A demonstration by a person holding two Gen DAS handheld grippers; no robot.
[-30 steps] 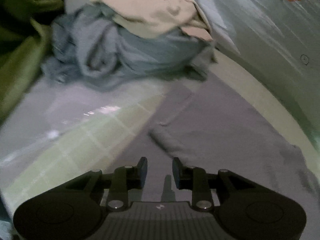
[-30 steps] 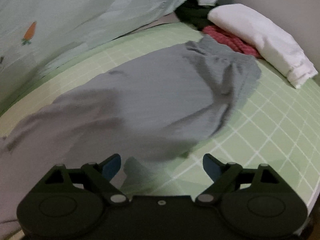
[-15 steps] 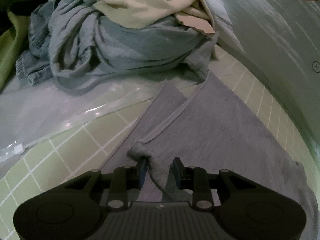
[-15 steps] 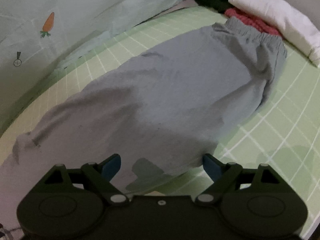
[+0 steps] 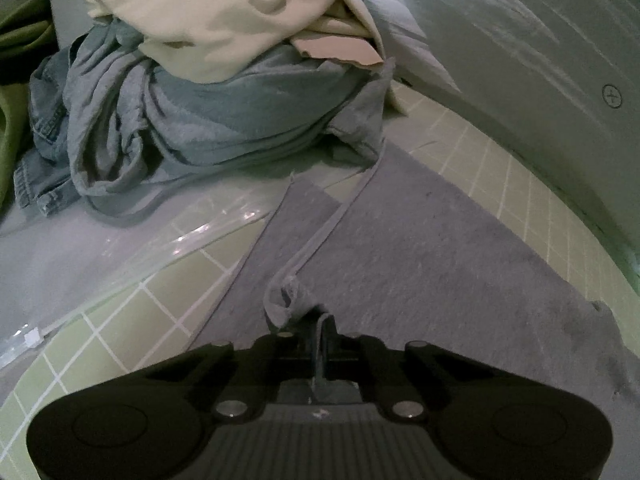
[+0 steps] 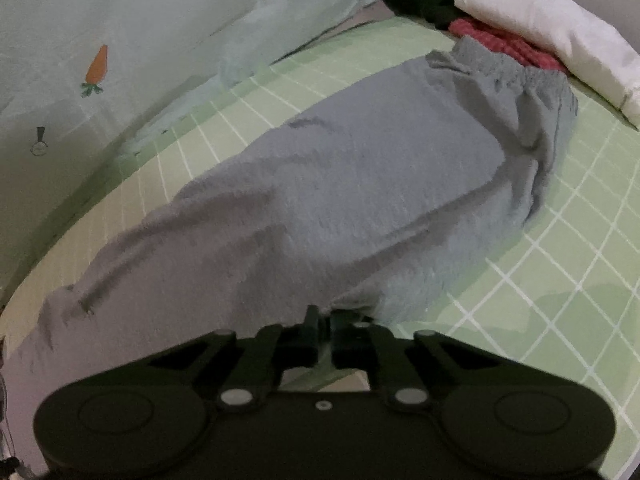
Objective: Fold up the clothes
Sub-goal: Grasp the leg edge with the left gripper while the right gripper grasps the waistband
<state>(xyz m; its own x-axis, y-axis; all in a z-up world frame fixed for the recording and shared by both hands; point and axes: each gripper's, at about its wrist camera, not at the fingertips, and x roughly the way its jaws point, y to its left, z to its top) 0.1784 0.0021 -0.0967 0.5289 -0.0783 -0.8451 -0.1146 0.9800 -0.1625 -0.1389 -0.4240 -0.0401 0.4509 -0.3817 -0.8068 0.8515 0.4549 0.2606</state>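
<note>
Grey trousers [image 6: 360,200] lie spread across a green checked sheet [image 6: 560,280] on a bed, the elastic waistband [image 6: 516,72] at the far end touching a red cloth [image 6: 504,42] under a white pillow [image 6: 552,28]. The left hand-held gripper [image 5: 320,332] is clamped on a bunched hem [image 5: 286,300] of the trousers; the right hand-held gripper [image 6: 324,332] is pinched on their near edge. A heap of blue and cream clothes [image 5: 200,80] sits beyond

Grey trousers [image 6: 340,200] blurred — hem end cut off, dark clothes [image 6: 424,0] half hidden
</note>
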